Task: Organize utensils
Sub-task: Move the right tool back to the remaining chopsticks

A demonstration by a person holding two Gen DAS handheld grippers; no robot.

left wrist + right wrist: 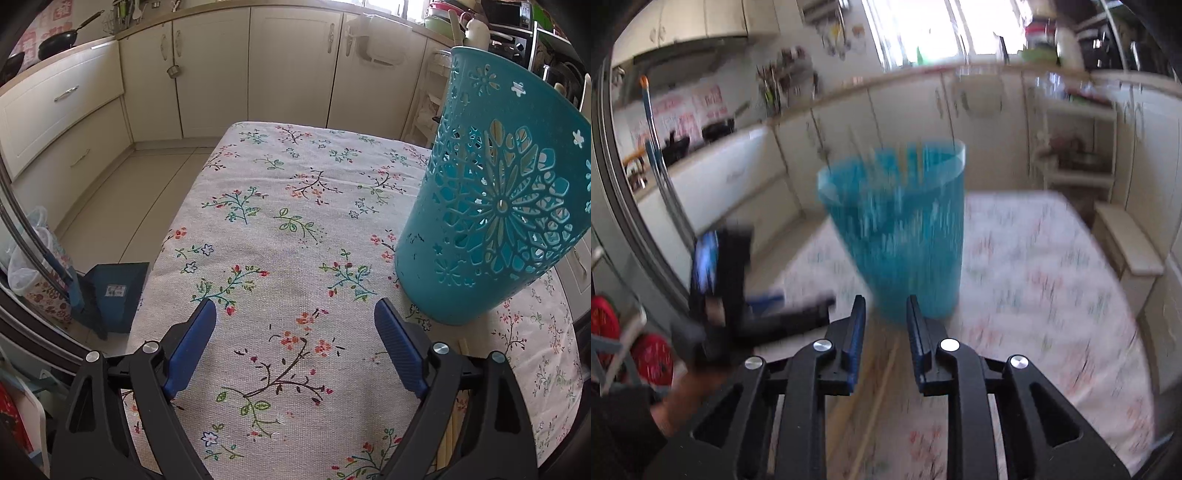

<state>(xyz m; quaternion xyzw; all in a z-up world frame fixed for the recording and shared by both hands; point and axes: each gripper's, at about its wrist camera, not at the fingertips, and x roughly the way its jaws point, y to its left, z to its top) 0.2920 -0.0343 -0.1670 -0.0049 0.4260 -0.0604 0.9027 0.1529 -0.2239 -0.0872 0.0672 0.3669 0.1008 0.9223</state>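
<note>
A tall teal cut-out holder [491,206] stands on the floral tablecloth [280,229], right of my left gripper [295,306]. That gripper hangs open and wide over bare cloth, nothing between its fingers. Pale wooden chopsticks [461,347] lie by its right finger, below the holder. More sticks show through the holder's holes. The right wrist view is blurred. My right gripper [885,301] stands just before the holder [897,236], its jaws a narrow gap apart and pressing on nothing. Chopsticks [882,387] lie on the cloth under that gap.
The table's left edge drops to a tiled floor with a blue dustpan [114,291]. Cream cabinets [214,74] line the back. In the right wrist view the left gripper [720,273] and a hand [687,391] are at the left, and a white shelf unit [1075,147] is behind.
</note>
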